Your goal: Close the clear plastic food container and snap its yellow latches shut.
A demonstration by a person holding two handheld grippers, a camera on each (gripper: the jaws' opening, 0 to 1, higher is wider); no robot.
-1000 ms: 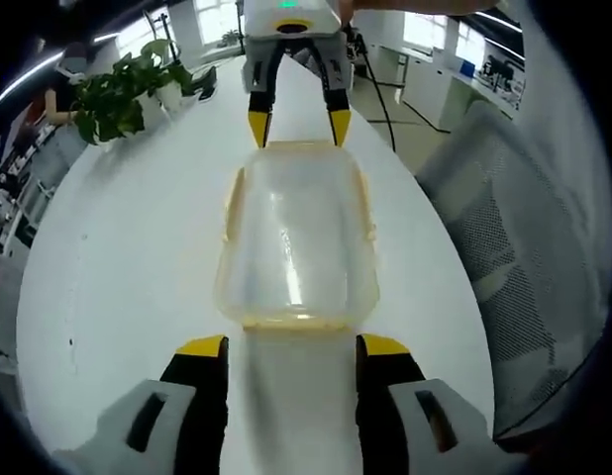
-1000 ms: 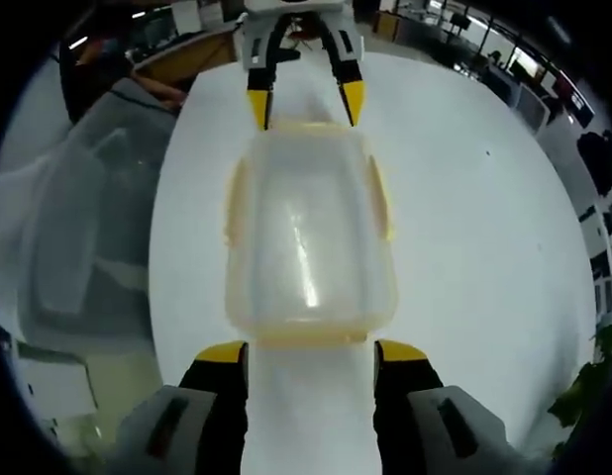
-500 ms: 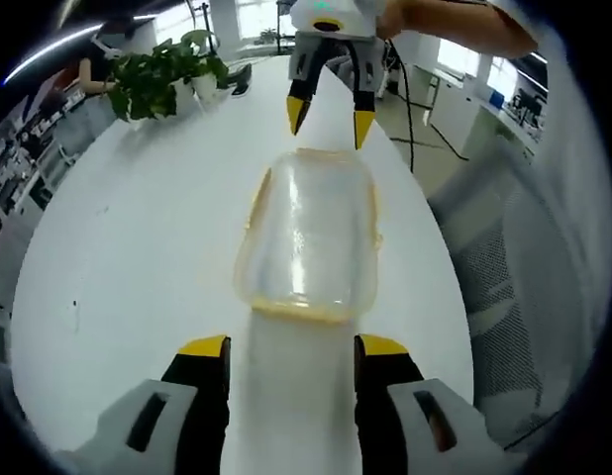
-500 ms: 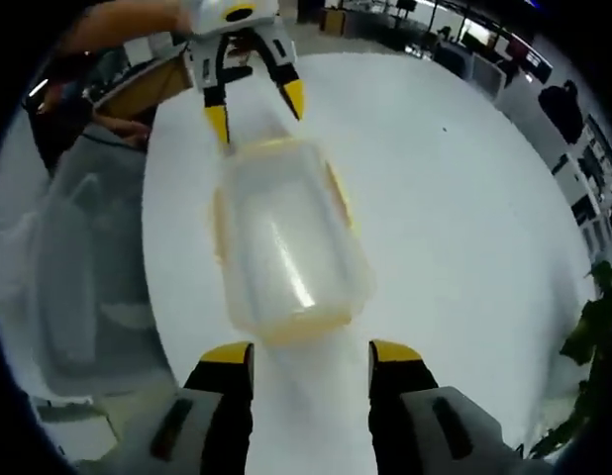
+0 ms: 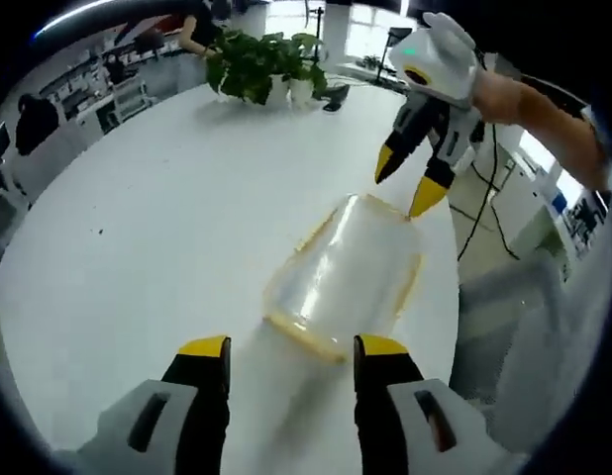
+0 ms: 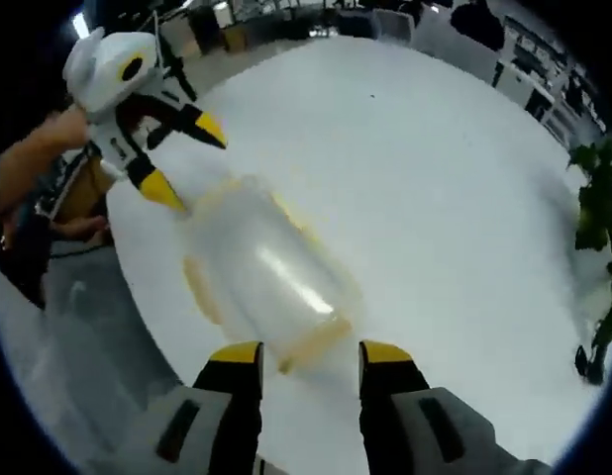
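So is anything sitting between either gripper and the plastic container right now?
Nothing visible does. Bare white table lies between the open left gripper and the container, and the open right gripper faces it the same way.

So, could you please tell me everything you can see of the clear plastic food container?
The clear plastic food container is a rounded rectangular box of see-through, slightly cloudy plastic with pale yellow latches along its rim. Its lid looks to be on; whether the latches are snapped shut is not clear. It rests flat on the white table, near the table's edge, lying diagonally in both views. The left tool and the right tool sit open at opposite ends of it, neither gripping it.
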